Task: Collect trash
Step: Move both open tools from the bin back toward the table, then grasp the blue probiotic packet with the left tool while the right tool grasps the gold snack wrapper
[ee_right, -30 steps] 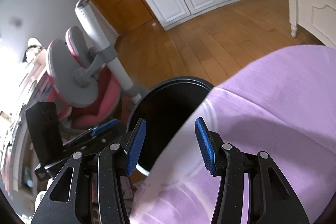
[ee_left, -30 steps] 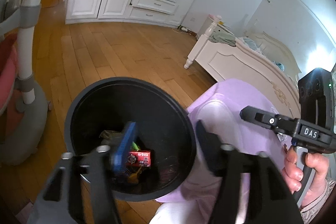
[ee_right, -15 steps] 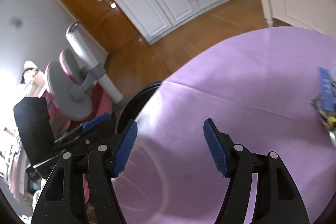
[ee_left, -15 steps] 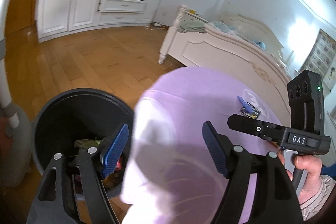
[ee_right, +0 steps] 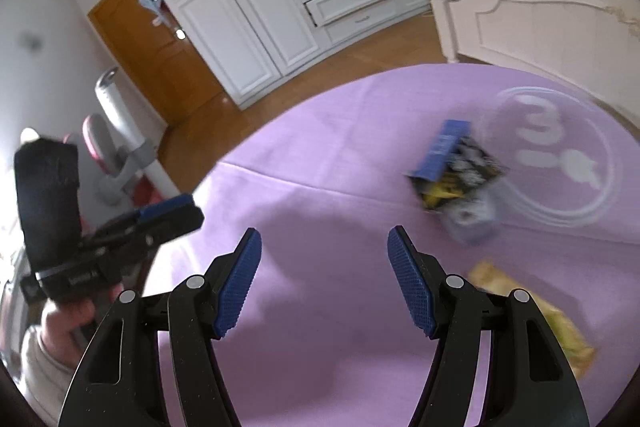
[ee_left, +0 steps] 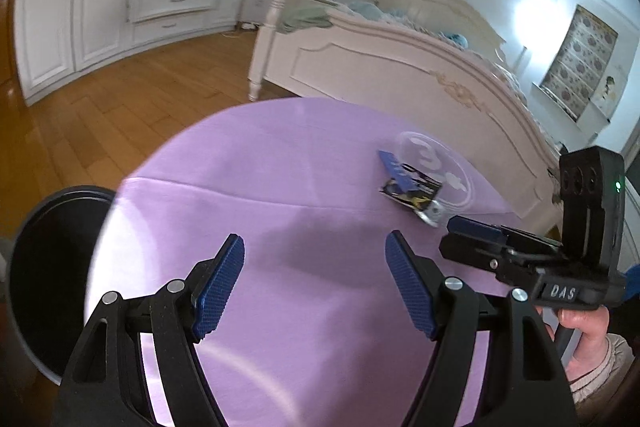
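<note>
Soft daylight, motion blur, fisheye warping

On the table [ee_left: 280, 187] a small heap of wrappers [ee_left: 410, 187] lies toward the far right, partly over a printed ring mark [ee_right: 560, 155]. Nearer, by the right edge, lies another flat wrapper [ee_right: 560, 327]. A bin [ee_left: 44, 267] stands on the floor [ee_left: 120, 115] off the table's left edge. The bed [ee_left: 400, 67] stands behind the table, the wardrobe [ee_left: 100, 7] beyond the floor.
</note>
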A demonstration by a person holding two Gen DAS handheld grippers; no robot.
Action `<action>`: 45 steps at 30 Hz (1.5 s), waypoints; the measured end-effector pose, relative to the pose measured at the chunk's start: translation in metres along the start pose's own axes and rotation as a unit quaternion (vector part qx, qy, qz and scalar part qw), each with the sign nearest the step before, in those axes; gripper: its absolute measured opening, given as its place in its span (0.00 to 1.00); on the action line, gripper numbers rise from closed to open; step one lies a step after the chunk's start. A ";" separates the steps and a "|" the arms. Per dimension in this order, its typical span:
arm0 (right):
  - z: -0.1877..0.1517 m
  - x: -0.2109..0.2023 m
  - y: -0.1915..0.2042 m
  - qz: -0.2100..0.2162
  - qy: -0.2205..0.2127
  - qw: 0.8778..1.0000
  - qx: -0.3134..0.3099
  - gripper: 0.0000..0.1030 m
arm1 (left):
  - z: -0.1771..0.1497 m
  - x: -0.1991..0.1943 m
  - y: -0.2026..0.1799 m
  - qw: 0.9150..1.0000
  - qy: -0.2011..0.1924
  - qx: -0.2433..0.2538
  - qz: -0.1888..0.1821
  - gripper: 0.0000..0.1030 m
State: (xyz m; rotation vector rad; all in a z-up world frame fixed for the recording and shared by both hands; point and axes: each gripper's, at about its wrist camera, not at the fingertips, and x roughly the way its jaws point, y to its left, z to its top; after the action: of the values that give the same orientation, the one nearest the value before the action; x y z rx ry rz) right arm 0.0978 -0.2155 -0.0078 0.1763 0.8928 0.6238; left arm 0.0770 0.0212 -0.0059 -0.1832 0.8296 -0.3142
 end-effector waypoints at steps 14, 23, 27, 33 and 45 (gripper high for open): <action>-0.020 -0.028 -0.073 -0.072 0.039 0.995 -0.054 0.68 | 0.031 0.077 -0.075 0.996 0.048 0.058 -0.044 0.71; -0.025 -0.020 -0.084 -0.062 0.063 0.994 -0.070 0.68 | 0.042 0.115 -0.084 0.995 0.075 0.058 -0.038 0.70; -0.028 -0.015 -0.080 -0.096 0.073 0.987 -0.109 0.59 | 0.045 0.131 -0.083 0.994 0.088 0.051 -0.034 0.64; -0.031 -0.014 -0.081 -0.120 0.073 0.981 -0.132 0.38 | 0.047 0.145 -0.085 0.994 0.091 0.053 -0.022 0.48; -0.025 -0.016 -0.088 -0.123 0.064 0.985 -0.098 0.19 | 0.044 0.139 -0.086 0.995 0.068 0.072 0.005 0.18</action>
State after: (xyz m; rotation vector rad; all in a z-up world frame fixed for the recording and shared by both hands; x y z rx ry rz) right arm 0.1094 -0.2988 -0.0481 -0.1518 0.9541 0.4912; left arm 0.1800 -0.1057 -0.0488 -0.0228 0.9376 -0.3796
